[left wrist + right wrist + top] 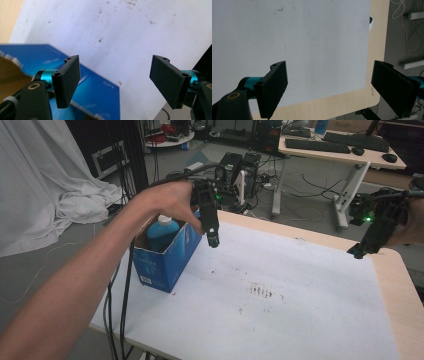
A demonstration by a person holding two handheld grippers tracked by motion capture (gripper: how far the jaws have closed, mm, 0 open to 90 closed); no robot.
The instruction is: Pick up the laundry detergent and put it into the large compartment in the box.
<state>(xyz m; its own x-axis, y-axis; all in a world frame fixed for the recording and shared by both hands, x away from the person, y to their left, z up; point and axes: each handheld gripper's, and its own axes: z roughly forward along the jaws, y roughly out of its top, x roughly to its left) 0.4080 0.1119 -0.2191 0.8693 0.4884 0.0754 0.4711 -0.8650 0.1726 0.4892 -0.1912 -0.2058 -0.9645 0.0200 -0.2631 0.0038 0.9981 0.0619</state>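
So my left gripper (213, 241) is hanging in the air just past the right edge of the blue cardboard box (167, 257), jaws spread wide, nothing between them. The box sits at the left end of the table (400, 285), on the white sheet (280, 290), and a blue bottle (162, 233) stands inside it. My right gripper (358, 251) is up over the far right side of the sheet, well apart from the box, jaws also wide apart and empty.
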